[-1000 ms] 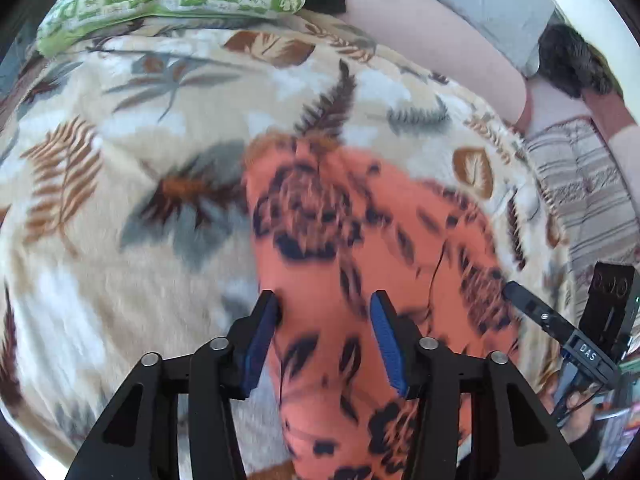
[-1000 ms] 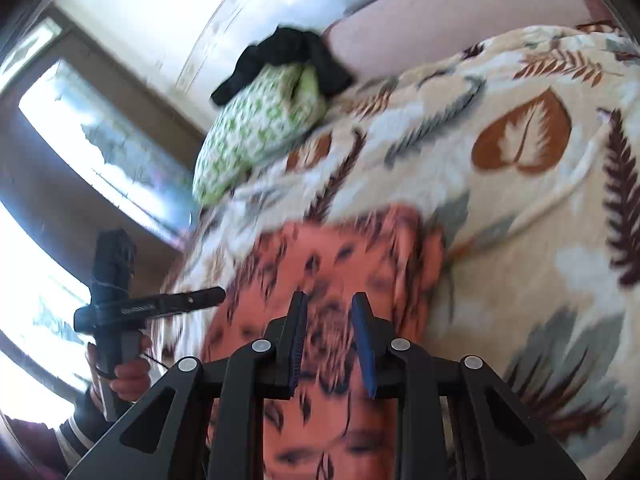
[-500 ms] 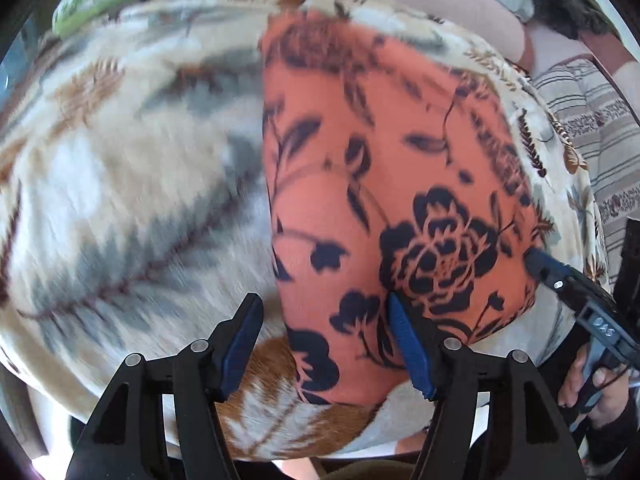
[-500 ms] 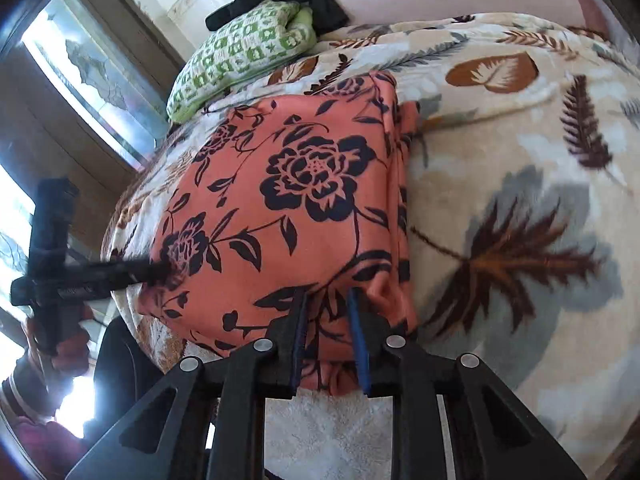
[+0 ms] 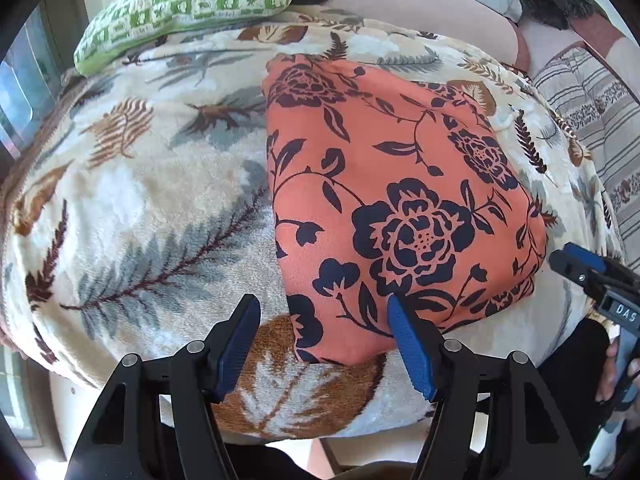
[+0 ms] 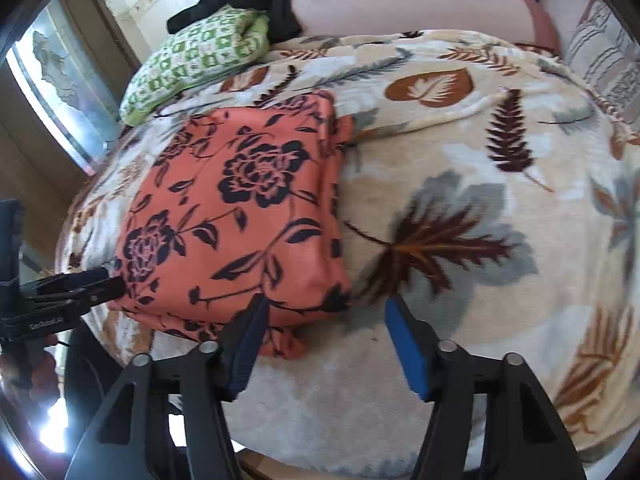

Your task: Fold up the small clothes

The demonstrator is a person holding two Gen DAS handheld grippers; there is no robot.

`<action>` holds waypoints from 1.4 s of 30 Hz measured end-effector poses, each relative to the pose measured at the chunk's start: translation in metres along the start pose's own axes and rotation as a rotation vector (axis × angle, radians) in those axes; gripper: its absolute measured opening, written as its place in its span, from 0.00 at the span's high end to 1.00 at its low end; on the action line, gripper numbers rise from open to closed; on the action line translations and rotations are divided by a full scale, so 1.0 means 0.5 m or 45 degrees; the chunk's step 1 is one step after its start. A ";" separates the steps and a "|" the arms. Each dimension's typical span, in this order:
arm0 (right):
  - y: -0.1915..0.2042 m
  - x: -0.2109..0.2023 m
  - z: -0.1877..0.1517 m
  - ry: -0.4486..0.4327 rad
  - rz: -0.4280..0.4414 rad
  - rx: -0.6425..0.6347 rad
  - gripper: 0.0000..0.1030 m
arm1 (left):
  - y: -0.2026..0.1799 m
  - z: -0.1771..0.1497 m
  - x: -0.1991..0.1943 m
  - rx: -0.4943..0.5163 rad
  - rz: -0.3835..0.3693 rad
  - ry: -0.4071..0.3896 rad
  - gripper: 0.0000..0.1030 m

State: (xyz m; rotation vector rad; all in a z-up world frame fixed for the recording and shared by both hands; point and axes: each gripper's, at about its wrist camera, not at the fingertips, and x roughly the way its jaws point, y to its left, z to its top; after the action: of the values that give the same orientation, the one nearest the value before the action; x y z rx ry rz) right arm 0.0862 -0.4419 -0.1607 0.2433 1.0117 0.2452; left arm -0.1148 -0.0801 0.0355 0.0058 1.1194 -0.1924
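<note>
Cloth (image 5: 400, 184) in orange with dark blue flowers lies folded into a rough rectangle on a leaf-patterned blanket (image 5: 132, 216), close to the near edge of the bed. A green checked pillow (image 5: 180, 4) sits well behind it.

Both tongs are released. The left gripper (image 5: 324, 340) hovers with its jaws spread over the near left corner of the cloth, one finger over the blanket and the other over the fabric, gripping nothing. The right gripper (image 6: 324, 340) hangs likewise spread at the near right corner, where loose layers stick out below the fold.

The cloth looks thin, light and limp, probably a little slippery against itself, so stacked layers may slide apart when lifted. It should crease easily and hold no shape of its own. The plush blanket beneath is soft and may get pinched along with it. For a further fold, the best holds seem to be the two near corners, catching all layers at once, with the ragged right edge tucked in first.
</note>
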 end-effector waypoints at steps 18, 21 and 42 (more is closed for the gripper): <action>0.027 -0.066 0.004 -0.052 -0.251 -0.114 0.02 | 0.044 -0.034 -0.058 0.119 0.221 -0.133 0.36; 0.038 -0.058 0.002 -0.019 -0.296 -0.147 0.01 | 0.030 -0.042 -0.056 0.136 0.196 -0.111 0.36; 0.020 -0.096 -0.012 -0.065 -0.372 -0.160 0.01 | -0.037 -0.074 -0.068 0.314 0.125 -0.116 0.36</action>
State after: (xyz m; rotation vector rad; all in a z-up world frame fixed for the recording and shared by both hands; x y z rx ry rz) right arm 0.0557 -0.4469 -0.1219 -0.0135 0.9645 0.0360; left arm -0.1652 -0.0894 0.0512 0.2689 0.9964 -0.2398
